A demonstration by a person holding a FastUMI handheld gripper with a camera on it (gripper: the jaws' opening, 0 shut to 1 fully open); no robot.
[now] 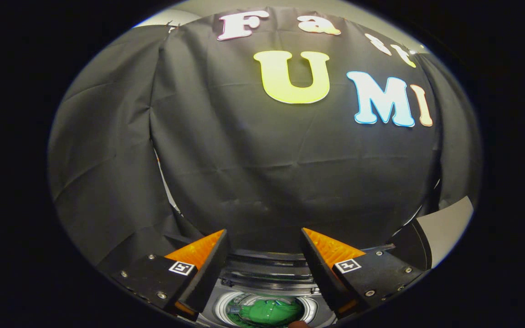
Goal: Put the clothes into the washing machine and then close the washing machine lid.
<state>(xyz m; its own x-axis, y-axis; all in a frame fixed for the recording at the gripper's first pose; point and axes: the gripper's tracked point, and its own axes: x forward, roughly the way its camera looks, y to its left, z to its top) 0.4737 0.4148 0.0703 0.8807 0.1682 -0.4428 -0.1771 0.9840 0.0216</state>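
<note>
Gripper view looks at the black cloth wall [262, 173], with the washing machine [267, 273] low beneath it, its lid raised. Inside its round drum lies a green garment [269, 312]. The tool [265, 241] hangs above the opening, fingers spread wide apart and holding nothing.
</note>
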